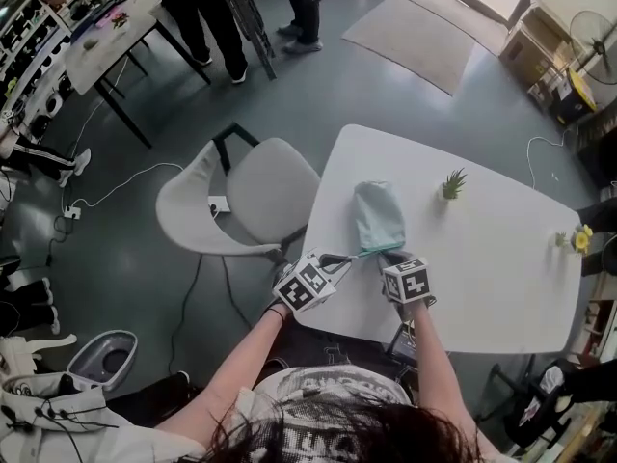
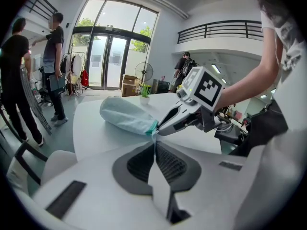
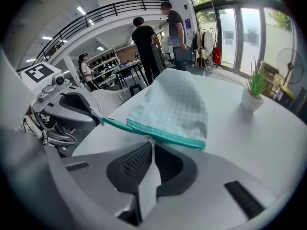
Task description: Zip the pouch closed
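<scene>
A pale green checked pouch (image 1: pixel 378 215) with a teal zipper band lies on the white table (image 1: pixel 501 258), its zipper edge towards me. My left gripper (image 1: pixel 349 258) is shut on the teal tab at the zipper's left end (image 2: pixel 154 137) and stretches it out past the pouch (image 2: pixel 125 115). My right gripper (image 1: pixel 390 257) is shut on the small zipper pull (image 3: pixel 149 139) on the teal band, left of the middle of the pouch (image 3: pixel 172 107). In the right gripper view the left gripper (image 3: pixel 93 115) sits at the far left with the tab in it. The right gripper's fingers (image 2: pixel 175 118) reach the pouch's corner.
A small potted plant (image 1: pixel 452 183) stands just right of the pouch, and a yellow flower (image 1: pixel 580 239) at the table's right edge. A grey chair (image 1: pixel 241 196) stands against the table's left side. People stand at the back of the room (image 1: pixel 222 17).
</scene>
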